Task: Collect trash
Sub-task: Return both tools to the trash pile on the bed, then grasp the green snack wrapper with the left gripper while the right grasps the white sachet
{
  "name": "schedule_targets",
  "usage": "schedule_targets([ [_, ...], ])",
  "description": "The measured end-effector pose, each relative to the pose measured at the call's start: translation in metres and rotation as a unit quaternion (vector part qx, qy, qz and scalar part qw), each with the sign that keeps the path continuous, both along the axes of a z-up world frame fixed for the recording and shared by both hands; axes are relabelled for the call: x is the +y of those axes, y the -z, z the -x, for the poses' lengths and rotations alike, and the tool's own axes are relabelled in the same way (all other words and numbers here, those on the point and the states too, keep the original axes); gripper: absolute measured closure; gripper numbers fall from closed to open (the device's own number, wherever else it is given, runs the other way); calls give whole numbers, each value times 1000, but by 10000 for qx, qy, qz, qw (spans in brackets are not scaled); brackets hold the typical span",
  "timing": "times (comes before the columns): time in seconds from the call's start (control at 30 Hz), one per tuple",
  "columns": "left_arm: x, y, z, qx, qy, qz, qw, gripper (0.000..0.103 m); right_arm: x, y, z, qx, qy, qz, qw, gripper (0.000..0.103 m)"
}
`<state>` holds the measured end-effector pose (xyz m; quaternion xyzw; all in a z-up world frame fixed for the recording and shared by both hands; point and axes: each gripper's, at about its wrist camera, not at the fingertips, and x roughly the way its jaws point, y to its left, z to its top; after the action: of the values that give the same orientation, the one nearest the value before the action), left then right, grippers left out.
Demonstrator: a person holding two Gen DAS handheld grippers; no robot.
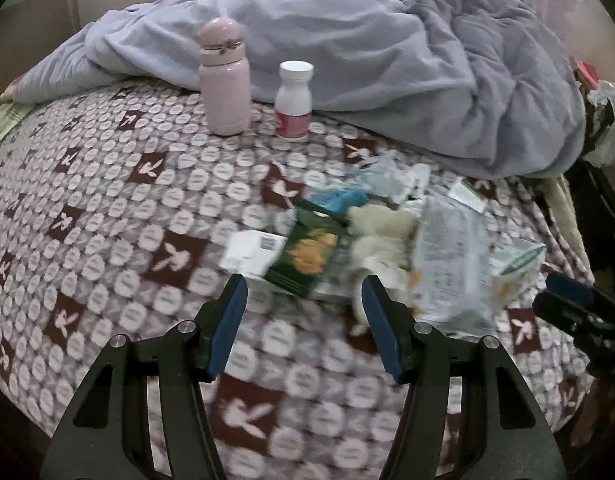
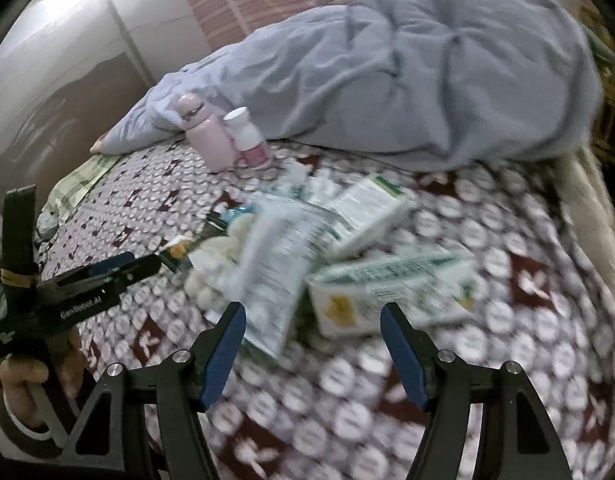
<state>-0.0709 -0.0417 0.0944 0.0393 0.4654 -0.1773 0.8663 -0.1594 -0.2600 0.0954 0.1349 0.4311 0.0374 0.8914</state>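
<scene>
A heap of trash lies on the patterned bed cover: a dark green packet (image 1: pixel 305 254), a white box (image 1: pixel 253 250), crumpled tissue (image 1: pixel 381 236), a clear printed wrapper (image 1: pixel 447 264) and a white-green carton (image 1: pixel 515 264). In the right wrist view the wrapper (image 2: pixel 281 264), the carton (image 2: pixel 391 288) and a second white-green pack (image 2: pixel 369 208) show. My left gripper (image 1: pixel 303 288) is open and empty, just before the green packet. My right gripper (image 2: pixel 313 316) is open and empty, just before the wrapper and carton. The left gripper (image 2: pixel 127 266) also shows from the side in the right wrist view.
A pink flask (image 1: pixel 224 80) and a white pill bottle (image 1: pixel 293 100) stand upright behind the heap. A rumpled blue duvet (image 1: pixel 387 80) fills the back of the bed. The bed edge and dark clutter (image 1: pixel 599 120) lie at the right.
</scene>
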Motion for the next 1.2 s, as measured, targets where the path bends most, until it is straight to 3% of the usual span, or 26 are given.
schedule_targets([
  [0.23,0,18,-37,206,238,-10,9995,45,16,13,-54,282,-116,-38,9995,32],
  [0.43,-21,39,-54,325,553,-305,9975,45,19,29,-79,544,-177,-34,9984,32],
  [0.53,-24,47,-59,420,621,-263,9968,46,21,41,-85,680,-223,-113,9974,32],
  [0.6,-23,48,-60,438,623,-181,9969,77,21,42,-83,553,-248,-231,9979,32],
  [0.63,-21,47,-60,472,614,-156,9969,78,21,41,-82,489,-240,-255,9982,37],
  [0.67,-19,46,-59,471,597,-92,9971,82,21,40,-80,421,-256,-300,9983,47],
  [0.7,-16,42,-57,447,585,8,9973,89,22,39,-78,373,-269,-321,9984,47],
  [0.77,-12,33,-54,375,560,74,9977,90,22,34,-74,259,-309,-326,9987,52],
  [0.97,-6,-2,-37,91,562,387,9976,91,18,2,-47,-179,-357,-430,9983,53],
  [1.2,-22,-30,-7,-131,778,576,9952,91,10,-15,-22,-290,-412,-779,9957,53],
])
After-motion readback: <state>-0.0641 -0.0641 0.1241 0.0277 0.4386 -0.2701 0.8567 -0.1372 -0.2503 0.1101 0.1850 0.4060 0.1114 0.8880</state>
